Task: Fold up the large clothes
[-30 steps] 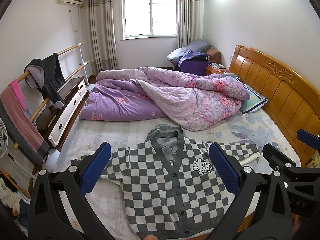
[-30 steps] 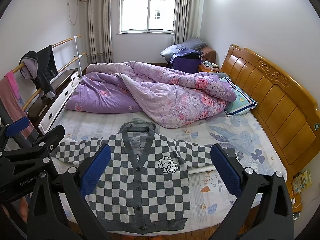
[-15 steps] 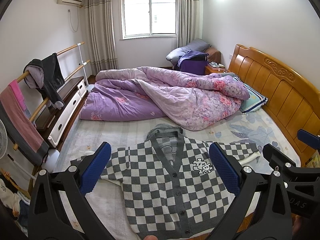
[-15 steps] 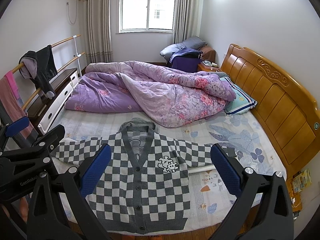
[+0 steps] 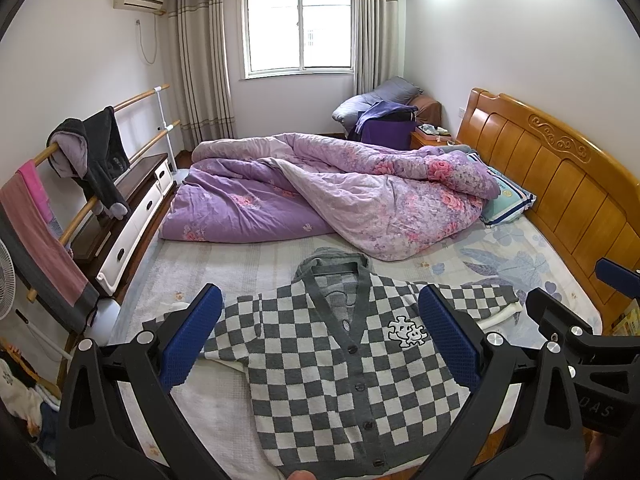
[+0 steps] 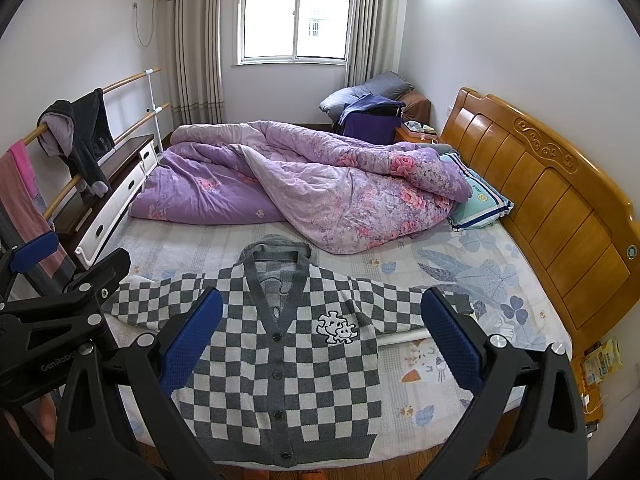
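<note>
A grey-and-white checkered cardigan (image 5: pixel 344 364) (image 6: pixel 288 356) lies flat and buttoned on the near part of the bed, sleeves spread to both sides, its hem at the bed's front edge. A small white cartoon patch sits on its chest. My left gripper (image 5: pixel 320 336) hovers above the cardigan, open, with nothing between its blue pads (image 5: pixel 192 340). My right gripper (image 6: pixel 320 336) is also open and empty, held over the garment. Each gripper shows at the edge of the other's view.
A rumpled purple floral quilt (image 5: pixel 332 192) covers the far half of the bed (image 6: pixel 460 280). A wooden headboard (image 6: pixel 552 208) runs along the right, with a pillow (image 6: pixel 476 200) by it. On the left stand a clothes rail (image 5: pixel 80 200) with hanging garments and a low cabinet (image 5: pixel 128 220).
</note>
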